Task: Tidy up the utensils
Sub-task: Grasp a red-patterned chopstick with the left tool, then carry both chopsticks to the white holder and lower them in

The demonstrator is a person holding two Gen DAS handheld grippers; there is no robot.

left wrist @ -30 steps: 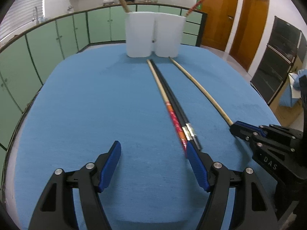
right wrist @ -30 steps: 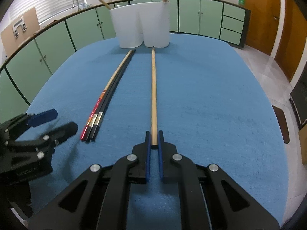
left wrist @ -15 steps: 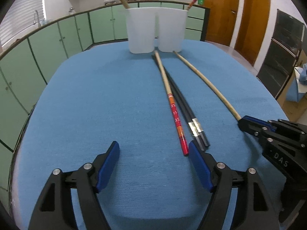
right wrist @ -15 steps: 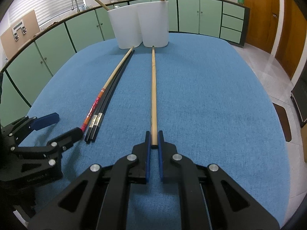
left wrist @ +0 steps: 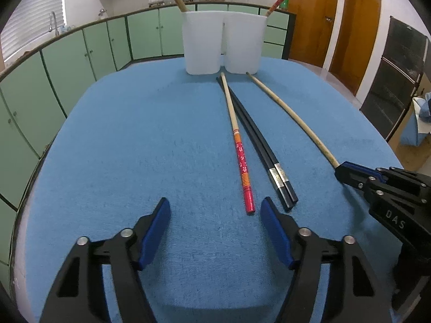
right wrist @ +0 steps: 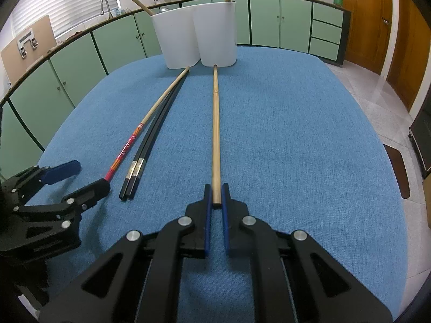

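Bamboo chopstick (right wrist: pixel 215 123) points lengthwise toward white holder (right wrist: pixel 218 35).

Four chopsticks (left wrist: pixel 243 161) lie on the table (left wrist: pixel 134 148) before two holders (left wrist: pixel 223 43).

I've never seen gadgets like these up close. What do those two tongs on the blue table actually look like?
Both are alike: the left tongs and right tongs have angular black plastic frames with cut-out triangular gaps, round silver rivets at the joints, and two long fingers faced with flat blue pads. White letters reading DAS mark the side of the right tongs. No cables, hands or sleeves show.
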